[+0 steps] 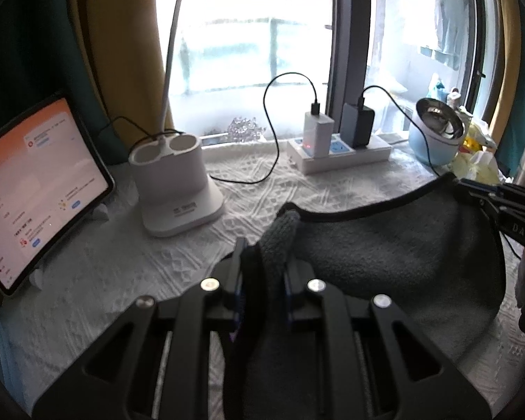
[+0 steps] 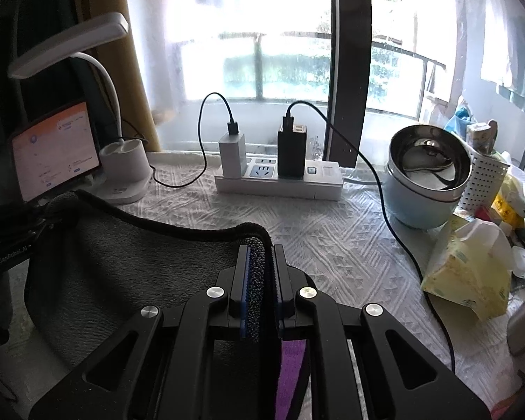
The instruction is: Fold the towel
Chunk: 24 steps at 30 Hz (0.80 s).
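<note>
A dark grey towel (image 1: 395, 245) with a black hem hangs stretched between my two grippers above the white textured tablecloth (image 1: 122, 280). My left gripper (image 1: 266, 259) is shut on the towel's left corner, which sticks up between the fingers. My right gripper (image 2: 260, 262) is shut on the towel's right corner (image 2: 255, 280); the towel (image 2: 122, 266) sags to its left. The right gripper also shows at the right edge of the left wrist view (image 1: 486, 196), and the left gripper at the left edge of the right wrist view (image 2: 35, 217).
At the back by the window stand a tablet (image 1: 35, 189), a white lamp base (image 1: 175, 189), a power strip with chargers and black cables (image 2: 280, 182), a blue steel-lined pot (image 2: 427, 182), a white perforated holder (image 2: 483, 182) and a yellow tissue pack (image 2: 469, 273).
</note>
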### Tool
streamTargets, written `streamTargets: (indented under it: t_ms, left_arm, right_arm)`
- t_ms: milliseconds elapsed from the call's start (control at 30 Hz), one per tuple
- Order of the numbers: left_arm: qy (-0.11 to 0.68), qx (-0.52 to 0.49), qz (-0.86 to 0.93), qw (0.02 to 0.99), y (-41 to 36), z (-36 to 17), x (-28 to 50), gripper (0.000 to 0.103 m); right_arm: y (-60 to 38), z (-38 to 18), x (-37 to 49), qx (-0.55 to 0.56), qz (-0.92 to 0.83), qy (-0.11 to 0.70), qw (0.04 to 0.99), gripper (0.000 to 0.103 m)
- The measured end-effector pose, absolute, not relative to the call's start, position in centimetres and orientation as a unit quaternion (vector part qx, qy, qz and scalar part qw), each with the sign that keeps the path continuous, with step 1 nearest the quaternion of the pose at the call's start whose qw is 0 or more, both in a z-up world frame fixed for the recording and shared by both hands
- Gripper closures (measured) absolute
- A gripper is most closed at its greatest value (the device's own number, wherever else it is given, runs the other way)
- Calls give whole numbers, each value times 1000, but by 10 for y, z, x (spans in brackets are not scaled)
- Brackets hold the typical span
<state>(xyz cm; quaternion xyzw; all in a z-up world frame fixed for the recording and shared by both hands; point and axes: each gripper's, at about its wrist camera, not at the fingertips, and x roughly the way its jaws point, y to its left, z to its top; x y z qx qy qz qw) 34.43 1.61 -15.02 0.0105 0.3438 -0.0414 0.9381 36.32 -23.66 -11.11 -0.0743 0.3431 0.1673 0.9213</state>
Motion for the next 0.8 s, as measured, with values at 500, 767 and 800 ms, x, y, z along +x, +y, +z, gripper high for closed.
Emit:
streamTargets:
  t_ms: [500,767,800]
  left_arm:
    - [392,4,-43,919,15,-187,380,85]
    - [412,5,-40,910,13,-200,391,85]
    - [415,5,-40,909,13,-201,392,84]
  right_arm:
    - [-238,-152,395,-75,154,386,906,91]
    - [-238,-168,408,-73,144,413,896,91]
    - [-239,-169,409,-72,143,416,895,91]
